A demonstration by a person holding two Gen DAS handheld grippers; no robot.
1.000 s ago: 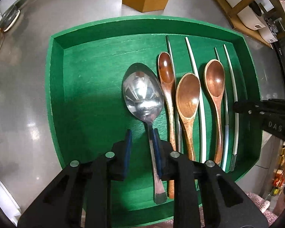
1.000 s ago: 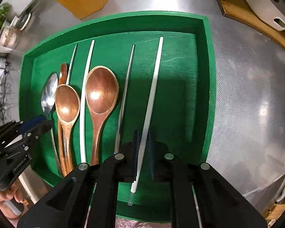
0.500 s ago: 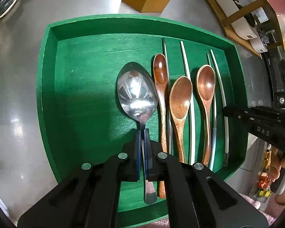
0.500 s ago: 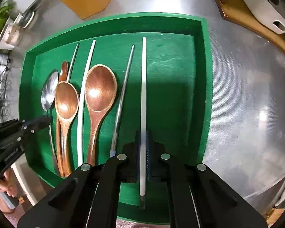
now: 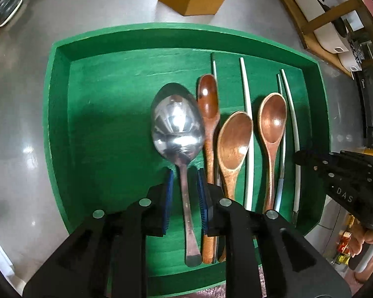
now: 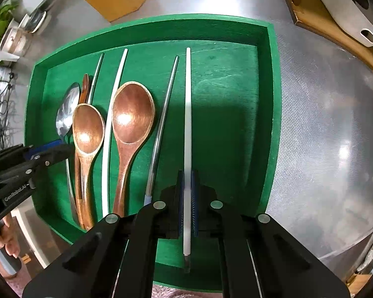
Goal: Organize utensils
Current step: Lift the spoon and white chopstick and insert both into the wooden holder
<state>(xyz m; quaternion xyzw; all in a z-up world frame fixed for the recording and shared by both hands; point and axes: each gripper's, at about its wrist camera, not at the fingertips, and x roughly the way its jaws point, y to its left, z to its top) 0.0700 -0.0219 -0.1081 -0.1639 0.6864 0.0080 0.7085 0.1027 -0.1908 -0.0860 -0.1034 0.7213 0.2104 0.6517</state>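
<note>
Left gripper [image 5: 184,181] has just spread off the metal spoon [image 5: 176,121]; right gripper [image 6: 187,181] pinches the white chopstick [image 6: 188,114], tray's [image 6: 271,79] 3 o'clock side.

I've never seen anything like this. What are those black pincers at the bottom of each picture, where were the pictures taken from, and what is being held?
There is no robot here. A person holds a two-finger gripper in each hand, and a wide-angle camera on each looks along its fingers. One picture comes from the left gripper, the other from the right gripper. Each also shows the other gripper at its edge.

Below them a green tray sits on a metal counter. It holds a metal spoon, three wooden spoons and several chopsticks, side by side.

The right gripper is shut on a white chopstick. The left gripper's jaws have just been opening. The metal spoon's handle sits between them with gaps on both sides, so it is not gripped.
</note>
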